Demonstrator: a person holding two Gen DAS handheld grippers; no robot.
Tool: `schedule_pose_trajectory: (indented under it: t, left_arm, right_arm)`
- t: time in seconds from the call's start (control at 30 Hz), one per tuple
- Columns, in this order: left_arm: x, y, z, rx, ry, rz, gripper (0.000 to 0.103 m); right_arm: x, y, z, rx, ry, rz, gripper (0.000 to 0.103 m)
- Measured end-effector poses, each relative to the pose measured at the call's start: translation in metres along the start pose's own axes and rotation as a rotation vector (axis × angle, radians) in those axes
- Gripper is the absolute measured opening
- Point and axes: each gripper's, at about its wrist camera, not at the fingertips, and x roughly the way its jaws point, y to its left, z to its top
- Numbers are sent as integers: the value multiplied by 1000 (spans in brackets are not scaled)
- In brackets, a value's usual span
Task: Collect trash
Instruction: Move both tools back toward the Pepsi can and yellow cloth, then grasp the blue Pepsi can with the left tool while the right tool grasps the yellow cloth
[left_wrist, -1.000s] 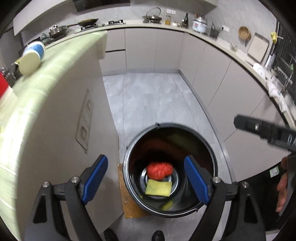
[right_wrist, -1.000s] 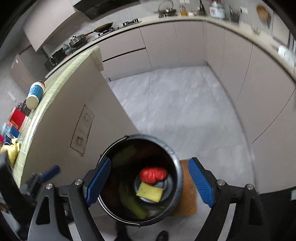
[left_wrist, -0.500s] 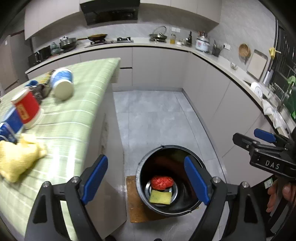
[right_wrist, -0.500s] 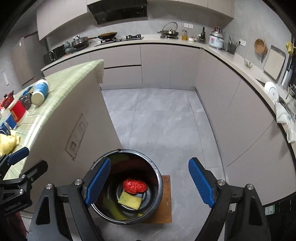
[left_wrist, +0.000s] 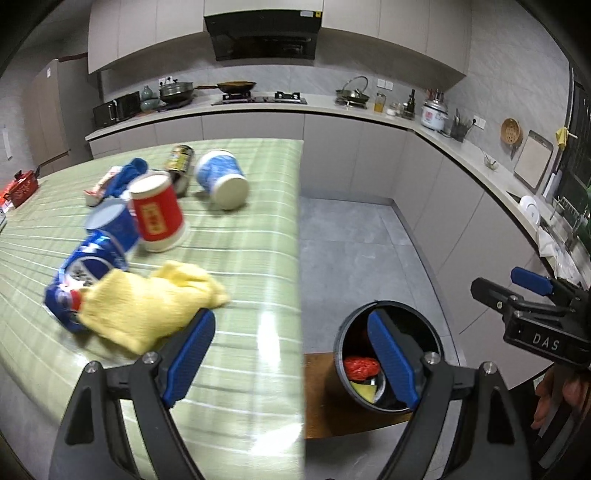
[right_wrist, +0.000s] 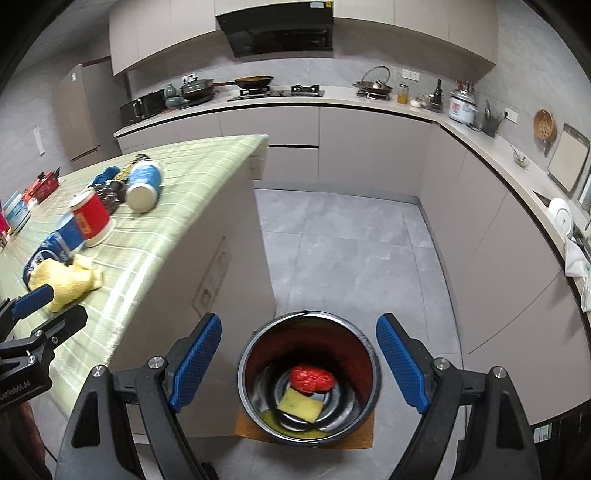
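Note:
A black round bin (right_wrist: 308, 376) stands on the floor beside the island; it holds a red crumpled wad (right_wrist: 312, 378) and a yellow sponge (right_wrist: 300, 404). It also shows in the left wrist view (left_wrist: 388, 354). On the green striped island top (left_wrist: 240, 236) lie a yellow cloth (left_wrist: 147, 306), a blue crushed packet (left_wrist: 85, 273), a red cup (left_wrist: 157, 214), a blue-white cup (left_wrist: 221, 177) and a dark can (left_wrist: 179, 158). My left gripper (left_wrist: 291, 362) is open and empty over the island's right edge. My right gripper (right_wrist: 299, 363) is open and empty above the bin.
The bin stands on a brown mat (right_wrist: 251, 424). Beige cabinets (right_wrist: 480, 240) run along the back and right, with pots and a rice cooker (right_wrist: 461, 107) on the counter. Grey tile floor (right_wrist: 332, 240) lies between island and cabinets. Red and blue boxes (right_wrist: 40, 186) sit at the island's far left.
Both grippers have risen and tilted up from over the bin. The left one has swung left over the island top, bringing the trash items into view. Both stay open.

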Motion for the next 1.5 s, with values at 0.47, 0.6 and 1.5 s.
schedule_pose_trajectory:
  t: [0.47,0.6,1.5]
  left_arm:
    - [-24,141,6,-48,-45,86,86]
    - [-17,180,4,-70,-33,101,86]
    - [63,233,10,-46,109,-5,85]
  right_arm:
    - [-7,139,7,-73,8,76,87]
    - [5,180,4,-95,29,102,87]
    - [103,284,20,-180,159,156,88]
